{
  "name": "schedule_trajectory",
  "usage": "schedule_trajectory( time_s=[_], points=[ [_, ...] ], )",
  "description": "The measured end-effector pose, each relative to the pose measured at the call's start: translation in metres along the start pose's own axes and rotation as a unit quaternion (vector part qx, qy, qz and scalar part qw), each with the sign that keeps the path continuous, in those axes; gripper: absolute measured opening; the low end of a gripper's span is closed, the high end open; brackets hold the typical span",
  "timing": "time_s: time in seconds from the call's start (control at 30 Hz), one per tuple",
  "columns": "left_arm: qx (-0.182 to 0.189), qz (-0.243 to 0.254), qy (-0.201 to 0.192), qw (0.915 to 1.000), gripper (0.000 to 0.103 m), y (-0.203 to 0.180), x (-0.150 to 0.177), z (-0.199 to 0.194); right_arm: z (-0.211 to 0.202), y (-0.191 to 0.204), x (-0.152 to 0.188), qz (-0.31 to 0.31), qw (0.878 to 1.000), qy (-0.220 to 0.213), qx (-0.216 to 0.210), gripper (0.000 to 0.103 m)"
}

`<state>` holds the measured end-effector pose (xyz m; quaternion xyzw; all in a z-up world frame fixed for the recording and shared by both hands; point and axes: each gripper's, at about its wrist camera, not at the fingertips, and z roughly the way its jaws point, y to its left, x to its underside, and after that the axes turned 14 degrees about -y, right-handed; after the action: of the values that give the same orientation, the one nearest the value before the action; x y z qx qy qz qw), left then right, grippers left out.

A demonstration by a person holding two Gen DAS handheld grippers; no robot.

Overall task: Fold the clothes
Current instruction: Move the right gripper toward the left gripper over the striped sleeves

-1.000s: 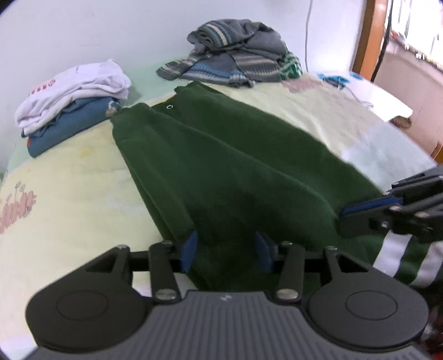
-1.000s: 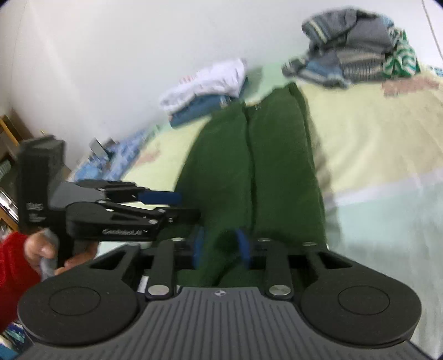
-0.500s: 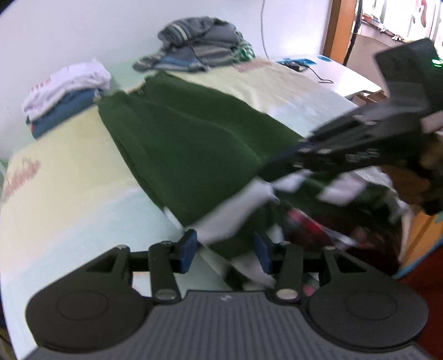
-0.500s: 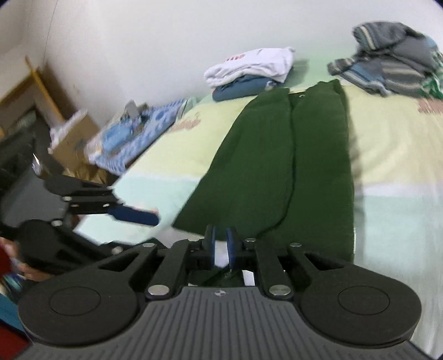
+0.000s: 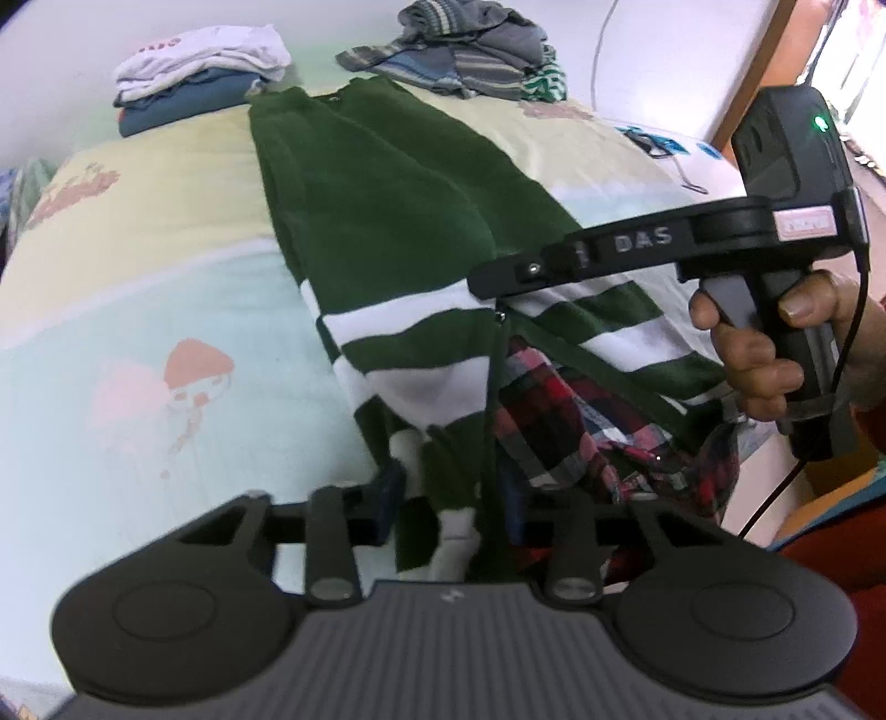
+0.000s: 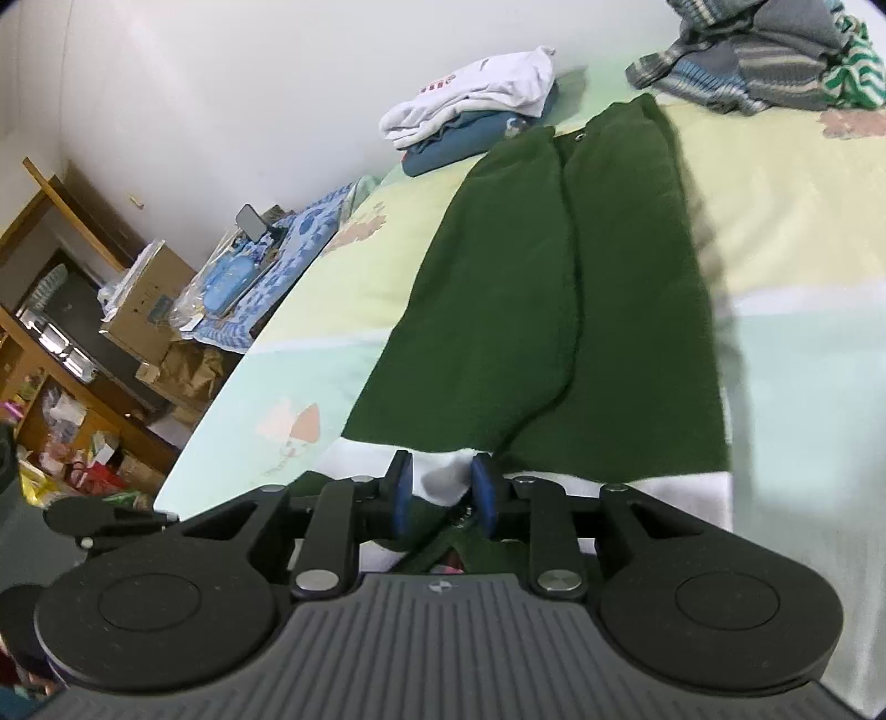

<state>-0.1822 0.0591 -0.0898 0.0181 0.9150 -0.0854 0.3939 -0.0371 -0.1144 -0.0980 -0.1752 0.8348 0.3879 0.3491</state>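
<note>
Pinching the white-striped hem of the green sweater (image 6: 559, 310), my right gripper (image 6: 440, 487) has its jaws clamped on the cloth. My left gripper (image 5: 454, 493) has jaws spread wide, with the hem hanging between them; whether they touch it I cannot tell. The sweater stretches up the bed (image 5: 138, 288) toward 12 o'clock. A plaid shirt (image 5: 559, 421) hangs under the hem. At 11 sits a folded stack (image 5: 194, 72), at 1 a loose heap (image 5: 470, 50).
</note>
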Motion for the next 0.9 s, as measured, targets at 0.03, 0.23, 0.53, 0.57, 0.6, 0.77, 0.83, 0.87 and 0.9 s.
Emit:
schedule_trajectory(
  time_s=[0.03,0.23,0.53,0.57,0.6,0.77,0.83,0.87,0.9],
  points=[
    [-0.005,-0.001,0.001,1.0000,0.021,0.000,0.000,-0.001,0.003,0.000,0.000,-0.002,1.000,0.005,0.006,0.010],
    [0.018,-0.050,-0.011,0.9985,0.008,0.004,-0.001,-0.017,-0.020,-0.004,-0.009,0.003,1.000,-0.027,-0.001,0.005],
    [0.063,-0.160,-0.006,0.9851,0.008,0.027,0.013,-0.003,-0.014,-0.002,-0.001,-0.026,1.000,-0.006,0.000,0.007],
    [0.069,-0.167,-0.009,0.9835,0.008,0.028,0.013,-0.004,-0.013,0.002,0.000,-0.031,0.999,-0.003,-0.009,0.008],
    [0.071,-0.174,-0.007,0.9821,0.008,0.029,0.014,-0.003,-0.012,0.005,0.000,-0.037,0.999,0.000,-0.017,0.009],
    [0.107,-0.247,0.005,0.9630,0.006,0.046,0.025,0.000,-0.006,0.023,0.004,-0.065,0.996,0.016,-0.061,0.013],
    [0.113,-0.249,-0.007,0.9619,0.006,0.042,0.020,-0.004,-0.004,0.030,0.005,-0.077,0.994,0.022,-0.078,0.016],
    [0.115,-0.246,-0.011,0.9623,0.006,0.038,0.018,-0.005,-0.003,0.034,0.006,-0.082,0.993,0.025,-0.087,0.020],
    [0.118,-0.242,-0.013,0.9631,0.006,0.034,0.016,-0.004,-0.002,0.038,0.006,-0.088,0.991,0.028,-0.095,0.024]
  ],
)
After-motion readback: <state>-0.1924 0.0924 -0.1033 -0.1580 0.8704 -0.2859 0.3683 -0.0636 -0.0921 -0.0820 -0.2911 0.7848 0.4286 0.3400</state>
